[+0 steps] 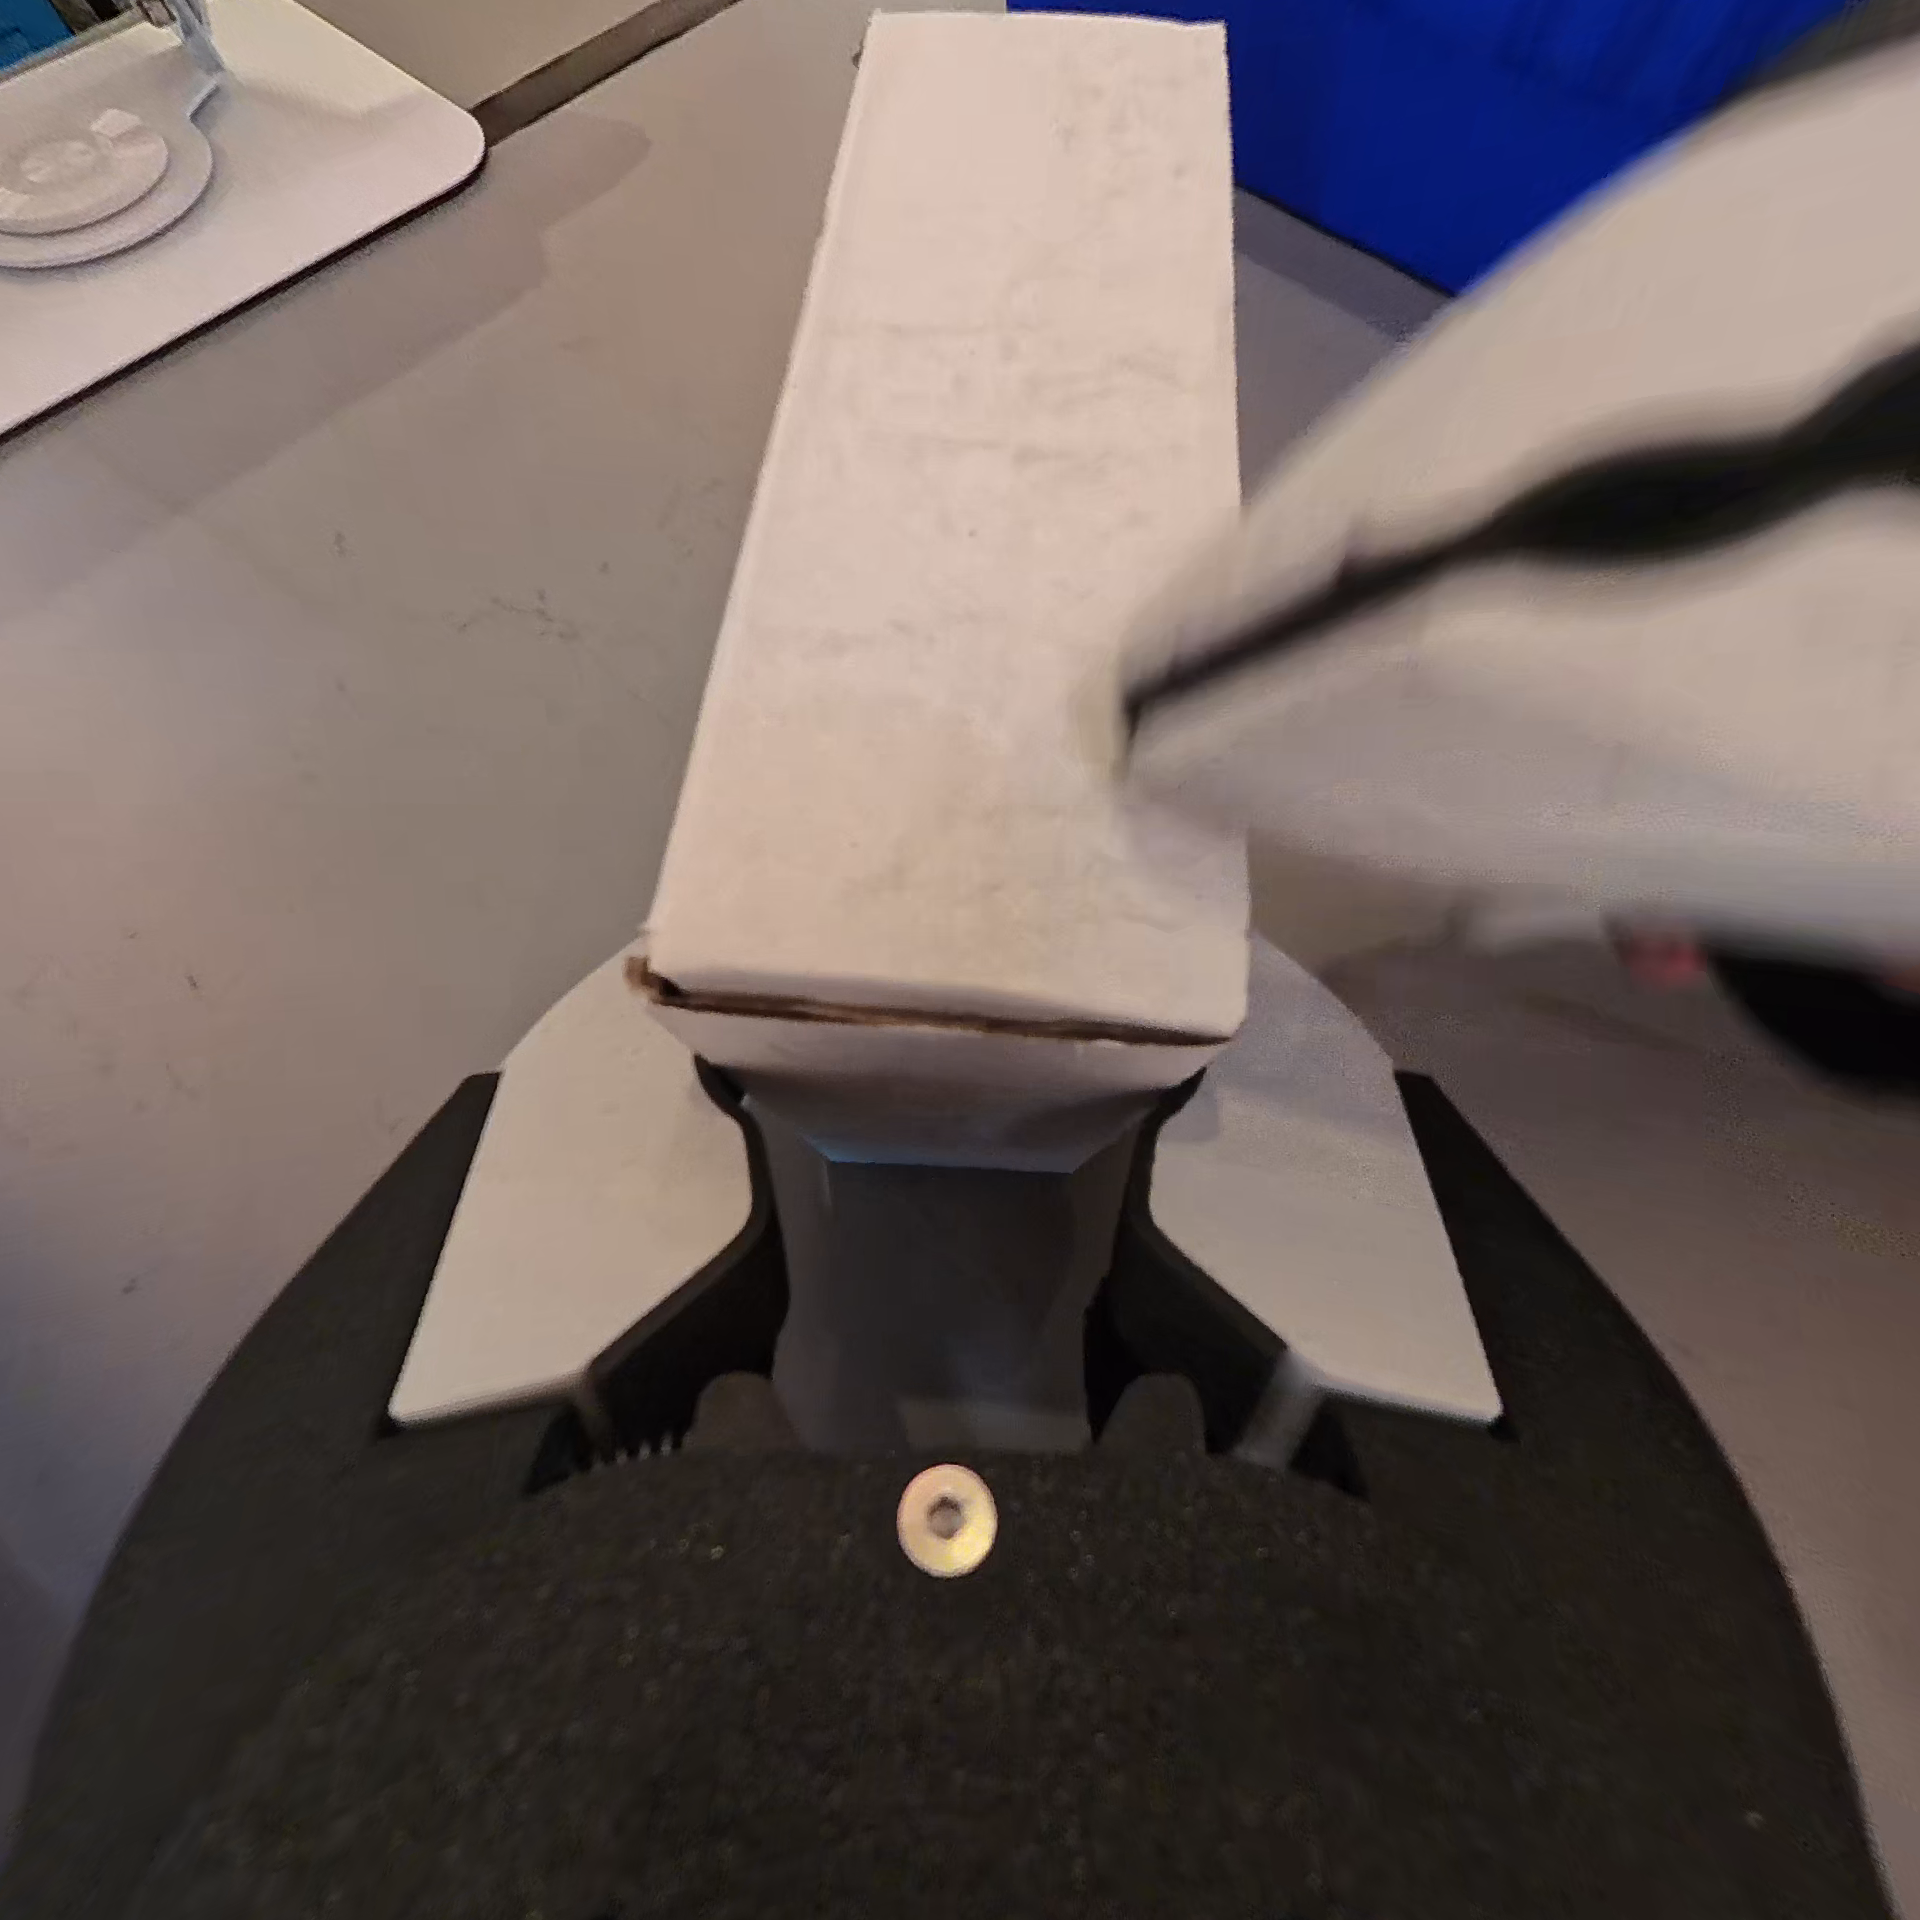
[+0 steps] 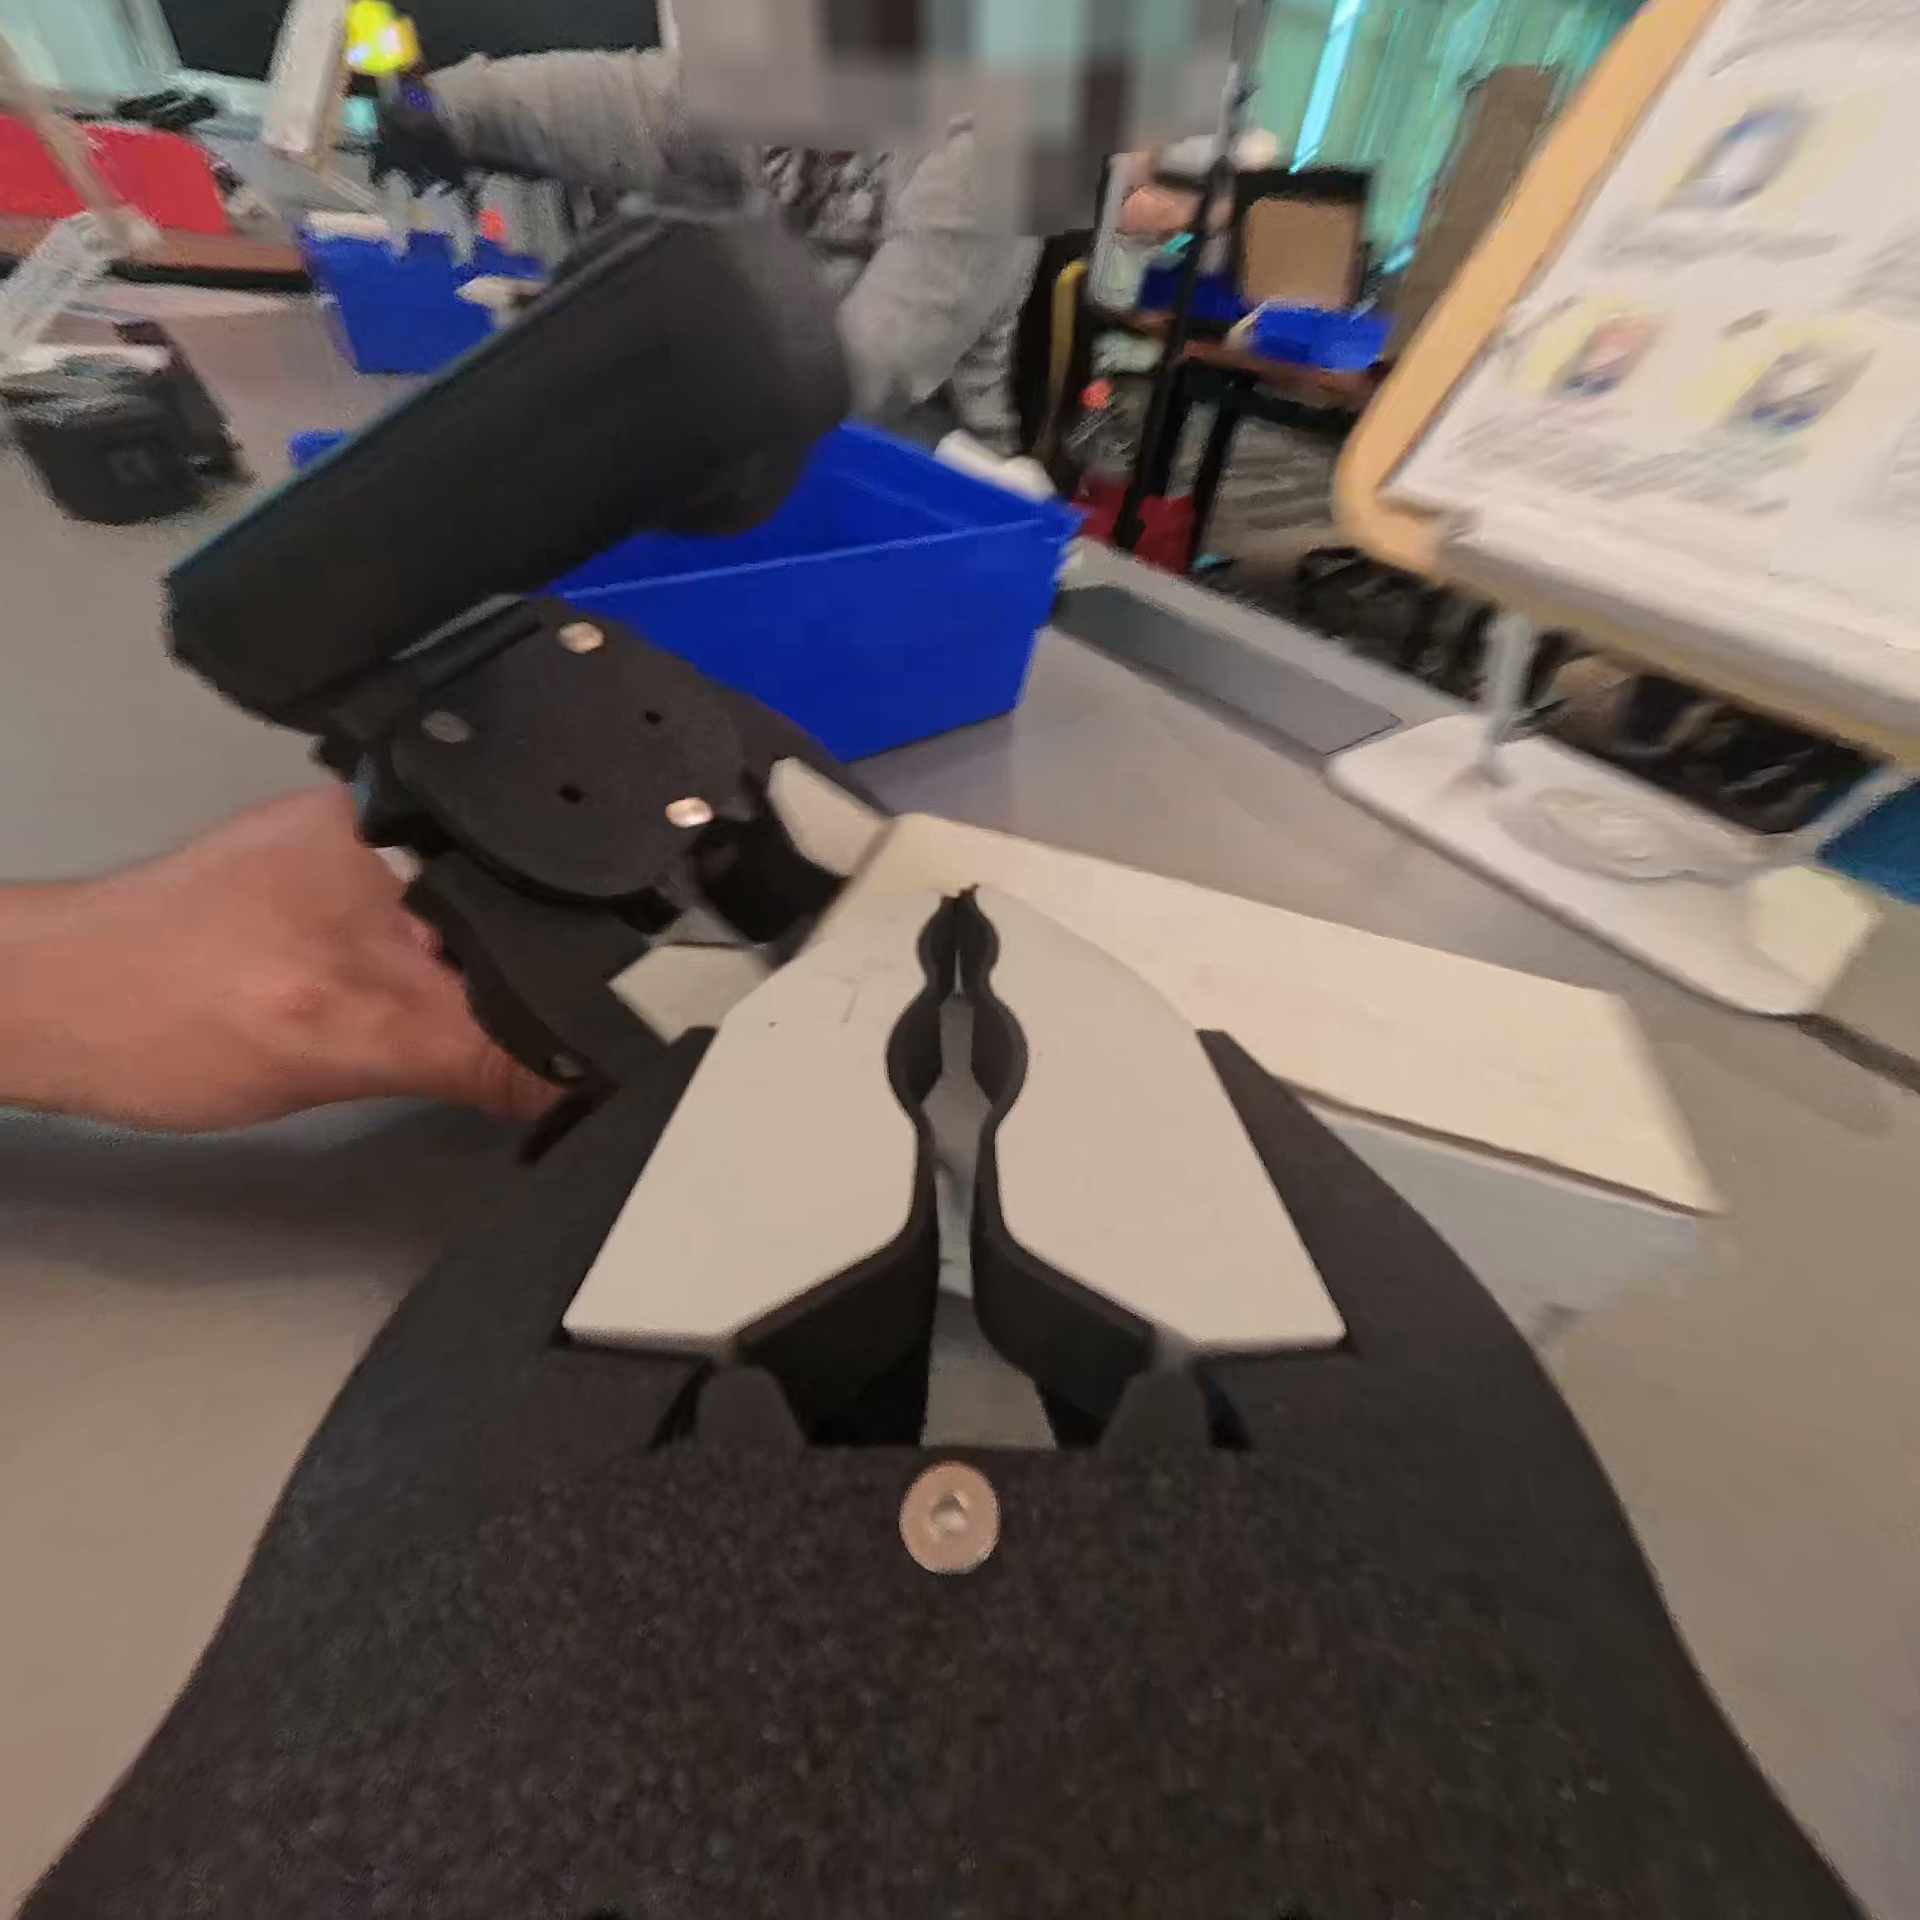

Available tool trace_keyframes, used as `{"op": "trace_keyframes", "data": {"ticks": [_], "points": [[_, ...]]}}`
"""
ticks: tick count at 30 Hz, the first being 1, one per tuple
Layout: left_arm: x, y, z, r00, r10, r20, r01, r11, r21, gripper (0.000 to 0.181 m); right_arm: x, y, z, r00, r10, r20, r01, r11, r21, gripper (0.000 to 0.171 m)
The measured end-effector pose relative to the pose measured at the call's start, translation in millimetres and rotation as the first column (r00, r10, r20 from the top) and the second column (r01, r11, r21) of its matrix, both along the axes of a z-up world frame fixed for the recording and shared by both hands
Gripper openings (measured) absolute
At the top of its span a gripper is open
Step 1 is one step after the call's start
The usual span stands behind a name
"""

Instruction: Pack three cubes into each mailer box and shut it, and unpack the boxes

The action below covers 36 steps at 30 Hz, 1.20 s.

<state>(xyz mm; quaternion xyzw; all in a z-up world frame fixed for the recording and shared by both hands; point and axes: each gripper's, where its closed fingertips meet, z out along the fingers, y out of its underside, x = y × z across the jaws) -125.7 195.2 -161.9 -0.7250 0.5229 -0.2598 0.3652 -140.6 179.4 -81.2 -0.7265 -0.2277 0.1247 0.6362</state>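
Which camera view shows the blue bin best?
The right wrist view: the blue bin stands whole on the table behind the left hand-held gripper, its open top and divider visible. The left wrist view shows only a blue patch at the top edge.

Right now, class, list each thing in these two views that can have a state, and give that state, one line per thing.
Mailer box: lid shut, lying on the table, near end gripped.
Left gripper: shut on the box end.
Right gripper: fingers closed together, empty, tips over the box top.
Blue bin: open-topped, standing on the table; contents not visible.
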Motion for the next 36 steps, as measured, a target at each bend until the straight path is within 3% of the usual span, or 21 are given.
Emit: {"op": "trace_keyframes", "data": {"ticks": [5, 7, 15, 18, 20, 23, 28, 30, 31, 32, 33, 34, 36], "points": [[0.1, 0.0, -0.2, 1.000, 0.001, 0.000, -0.001, 1.000, 0.001, 0.076, 106.4, 21.5, 9.5, 0.964, -0.256, -0.071, 0.255, 0.967, -0.014, 0.000], [0.1, -0.1, -0.2, 1.000, 0.001, 0.000, -0.001, 1.000, 0.000, 0.076, 120.3, 25.0, 1.9, 0.964, -0.258, -0.072, 0.255, 0.966, -0.046, 0.000], [0.3, 0.1, -0.3, 1.000, 0.006, -0.001, -0.006, 1.000, -0.002, 0.076, 115.7, 25.0, -7.4, 0.969, -0.236, -0.071, 0.231, 0.971, -0.065, 0.000], [0.5, 0.4, -0.3, 1.000, 0.009, -0.001, -0.009, 1.000, -0.003, 0.076, 87.8, 12.8, 9.7, 0.984, -0.170, -0.055, 0.172, 0.984, 0.045, 0.000], [0.5, 0.5, -0.3, 1.000, 0.012, -0.001, -0.012, 1.000, -0.003, 0.076, 70.0, 14.9, -6.5, 0.992, -0.123, -0.024, 0.123, 0.992, -0.006, 0.000], [0.4, 0.6, -0.4, 1.000, 0.014, -0.003, -0.014, 1.000, -0.002, 0.076, 69.2, 15.5, -9.7, 0.983, -0.105, -0.150, 0.101, 0.994, -0.034, 0.000], [1.2, 1.5, 0.1, 1.000, 0.013, 0.008, -0.013, 1.000, -0.009, 0.076, 68.8, 18.4, -6.2, 0.992, -0.120, -0.049, 0.117, 0.991, -0.064, 0.000], [1.9, 1.2, 0.2, 1.000, -0.004, 0.014, 0.004, 1.000, 0.000, 0.076, 52.4, 14.9, 13.0, 0.999, 0.028, 0.019, -0.026, 0.997, -0.071, 0.000], [1.5, 0.7, -0.6, 1.000, -0.024, 0.011, 0.024, 1.000, 0.008, 0.076, 41.2, 11.0, 22.6, 0.985, 0.142, 0.094, -0.134, 0.987, -0.087, 0.010], [-0.7, 0.1, -3.0, 0.999, -0.049, -0.010, 0.049, 0.999, 0.012, 0.076, 38.1, 12.8, 29.7, 0.960, 0.194, 0.204, -0.177, 0.979, -0.100, 0.041], [-4.7, 0.5, -5.2, 0.998, -0.061, -0.032, 0.062, 0.998, 0.013, 0.080, 37.7, 15.5, 33.7, 0.908, 0.242, 0.343, -0.219, 0.970, -0.104, 0.059], [-10.1, 0.8, -5.2, 0.997, -0.064, -0.036, 0.064, 0.998, 0.013, 0.088, 35.2, 11.9, 30.6, 0.822, 0.339, 0.458, -0.294, 0.941, -0.170, 0.053], [-24.8, -5.6, 2.8, 0.998, -0.065, 0.003, 0.065, 0.998, -0.015, 0.090, 30.3, 3.3, 17.9, 0.670, 0.535, 0.515, -0.382, 0.843, -0.378, 0.076]]}}
